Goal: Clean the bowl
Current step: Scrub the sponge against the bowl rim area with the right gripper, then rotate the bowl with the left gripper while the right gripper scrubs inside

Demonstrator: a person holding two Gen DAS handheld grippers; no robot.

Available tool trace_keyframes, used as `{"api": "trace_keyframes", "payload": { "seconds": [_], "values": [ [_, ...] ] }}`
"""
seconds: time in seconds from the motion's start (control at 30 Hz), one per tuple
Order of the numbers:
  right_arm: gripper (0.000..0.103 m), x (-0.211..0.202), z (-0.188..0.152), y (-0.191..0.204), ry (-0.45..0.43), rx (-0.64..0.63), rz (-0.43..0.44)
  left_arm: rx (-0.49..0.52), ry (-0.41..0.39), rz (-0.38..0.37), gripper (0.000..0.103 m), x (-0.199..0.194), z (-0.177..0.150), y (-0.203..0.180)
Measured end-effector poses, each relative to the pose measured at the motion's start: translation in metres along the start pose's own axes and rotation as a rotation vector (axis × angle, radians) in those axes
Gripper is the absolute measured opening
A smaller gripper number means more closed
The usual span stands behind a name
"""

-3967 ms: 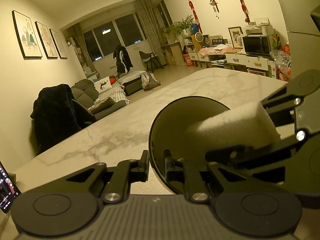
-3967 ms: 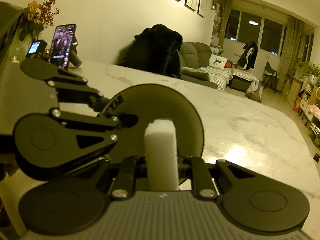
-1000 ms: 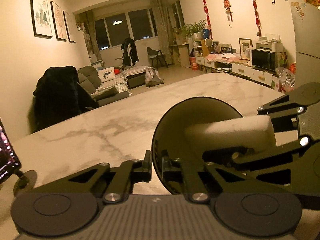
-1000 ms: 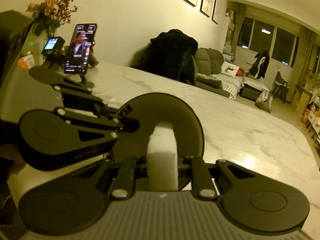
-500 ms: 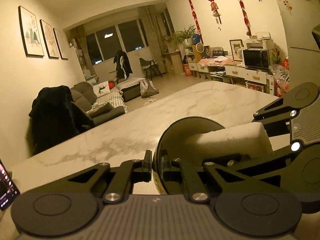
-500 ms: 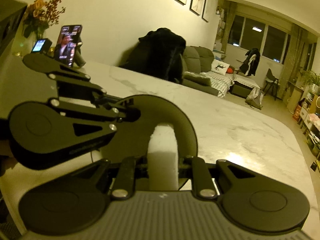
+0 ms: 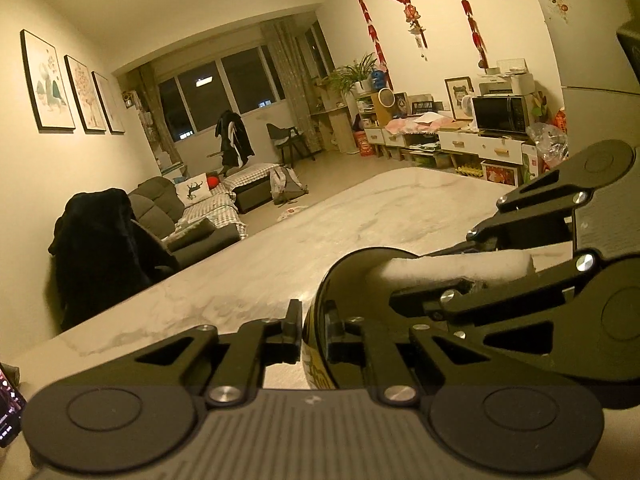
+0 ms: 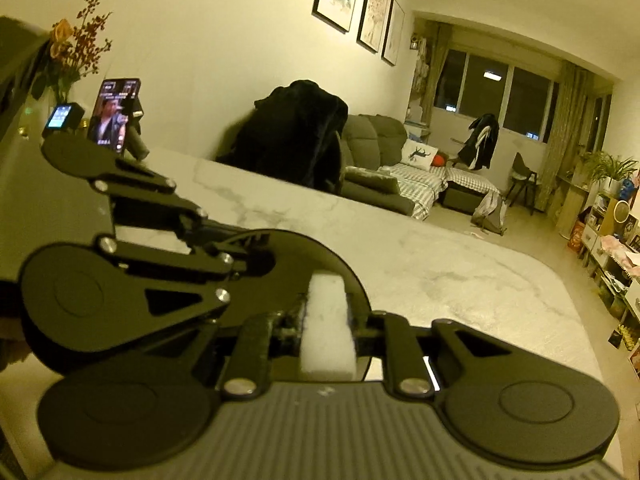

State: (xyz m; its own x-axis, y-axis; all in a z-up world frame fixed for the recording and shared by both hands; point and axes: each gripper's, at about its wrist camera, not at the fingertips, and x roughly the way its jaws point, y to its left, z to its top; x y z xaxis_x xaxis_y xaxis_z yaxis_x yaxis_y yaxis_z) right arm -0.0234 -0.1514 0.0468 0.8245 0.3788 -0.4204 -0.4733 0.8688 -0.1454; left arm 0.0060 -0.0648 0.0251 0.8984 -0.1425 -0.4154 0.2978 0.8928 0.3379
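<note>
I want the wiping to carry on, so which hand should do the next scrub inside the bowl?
Probably the right. Its tool is shut on the white sponge, whose end reaches into the dark bowl. The left tool is clamped on the bowl's rim, so it should steady it.

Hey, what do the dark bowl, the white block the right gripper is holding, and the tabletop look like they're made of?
Bowl: dark and glossy with sharp highlights, so likely glazed ceramic or hard plastic; can't tell which.
White block: matte, porous and soft-edged, squeezed between the right gripper fingers, so it looks like a foam sponge.
Tabletop: pale with grey veins and a light sheen, so marble or a marble-look slab.
</note>
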Motion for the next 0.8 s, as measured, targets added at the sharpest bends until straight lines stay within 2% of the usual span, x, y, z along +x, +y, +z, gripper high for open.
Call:
{"api": "trace_keyframes", "payload": {
  "seconds": [0.4,0.6,0.8],
  "values": [
    [0.018,0.0028,-0.0085,-0.0049,0.051,0.061,0.071,0.016,0.006,-0.006,0.011,0.0044,0.0001,-0.0031],
    [0.018,-0.0006,-0.0025,-0.0056,0.025,0.026,0.010,0.031,0.015,0.000,0.011,0.0051,-0.0011,-0.0056],
    [0.018,0.0013,-0.0069,-0.0098,0.045,0.068,0.035,0.028,0.017,-0.008,0.012,0.0071,0.0008,-0.0055]
  ]
}}
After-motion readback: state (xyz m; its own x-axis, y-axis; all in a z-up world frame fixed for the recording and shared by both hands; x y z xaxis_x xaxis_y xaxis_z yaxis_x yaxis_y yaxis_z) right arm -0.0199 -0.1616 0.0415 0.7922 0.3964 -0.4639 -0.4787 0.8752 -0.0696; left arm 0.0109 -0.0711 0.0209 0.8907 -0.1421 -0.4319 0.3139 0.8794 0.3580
